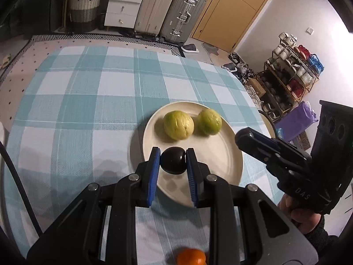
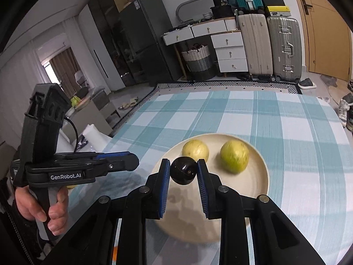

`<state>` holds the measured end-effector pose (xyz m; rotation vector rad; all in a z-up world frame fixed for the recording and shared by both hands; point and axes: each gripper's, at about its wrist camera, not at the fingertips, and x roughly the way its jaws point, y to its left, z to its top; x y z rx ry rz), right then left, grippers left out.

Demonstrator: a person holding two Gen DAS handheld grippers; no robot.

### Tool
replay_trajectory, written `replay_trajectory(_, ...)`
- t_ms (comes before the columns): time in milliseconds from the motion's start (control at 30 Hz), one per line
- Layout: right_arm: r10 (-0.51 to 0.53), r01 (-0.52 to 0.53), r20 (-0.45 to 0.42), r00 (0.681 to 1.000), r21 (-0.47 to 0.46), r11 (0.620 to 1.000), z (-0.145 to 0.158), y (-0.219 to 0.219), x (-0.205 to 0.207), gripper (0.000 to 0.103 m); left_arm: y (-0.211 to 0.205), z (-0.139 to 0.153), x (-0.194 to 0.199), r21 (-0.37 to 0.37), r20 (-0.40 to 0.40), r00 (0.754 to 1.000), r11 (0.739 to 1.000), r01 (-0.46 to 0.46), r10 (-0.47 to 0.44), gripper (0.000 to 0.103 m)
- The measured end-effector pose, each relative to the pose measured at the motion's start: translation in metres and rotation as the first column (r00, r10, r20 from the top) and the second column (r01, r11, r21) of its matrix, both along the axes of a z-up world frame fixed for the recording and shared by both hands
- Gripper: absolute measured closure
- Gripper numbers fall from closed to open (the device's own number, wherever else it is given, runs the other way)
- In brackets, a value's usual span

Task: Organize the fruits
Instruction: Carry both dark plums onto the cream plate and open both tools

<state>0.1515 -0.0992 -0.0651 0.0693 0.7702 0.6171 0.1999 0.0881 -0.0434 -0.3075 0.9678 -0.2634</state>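
Both left gripper (image 1: pixel 173 151) and right gripper (image 2: pixel 183 163) jaws pinch dark plum (image 1: pixel 172 164)

An orange (image 1: pixel 191 256) was cut off by the lower edge; the plate's (image 2: pixel 194 231) near rim was blurred behind the right gripper (image 2: pixel 183 172).

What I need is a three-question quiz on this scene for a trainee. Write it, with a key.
1. True or false: the cream plate has no fruit lying on it.
2. Pick one. In the left wrist view, what sits between the fingers of the left gripper? A: an orange. B: a dark round fruit. C: nothing.
3. Fill in: the number of green fruits lying on the plate is ____.
Key: 1 false; 2 B; 3 two.
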Motion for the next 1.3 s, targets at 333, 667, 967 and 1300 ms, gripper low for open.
replay_trajectory(333,-0.043,0.044,-0.051,0.998,0.018,0.999,-0.016,0.003,0.057,0.078,-0.001,-0.025,0.043,-0.020,-0.028,0.999,1.000,0.019,-0.019,0.082)
replay_trajectory(667,-0.071,0.073,-0.105,0.992,0.012,0.997,-0.040,0.009,0.080,0.078,-0.007,-0.042,0.053,-0.006,-0.038,0.999,1.000,0.028,-0.028,0.082)
replay_trajectory(967,-0.086,0.085,-0.092,0.992,-0.017,0.996,-0.046,0.015,0.089,0.078,-0.005,-0.053,0.058,-0.015,-0.052,0.998,1.000,0.022,-0.023,0.082)
replay_trajectory(1300,-0.079,0.077,-0.029,0.996,-0.054,0.996,-0.040,0.023,0.083,0.063,-0.004,-0.051,0.059,-0.008,-0.048,0.999,1.000,0.013,-0.014,0.081)
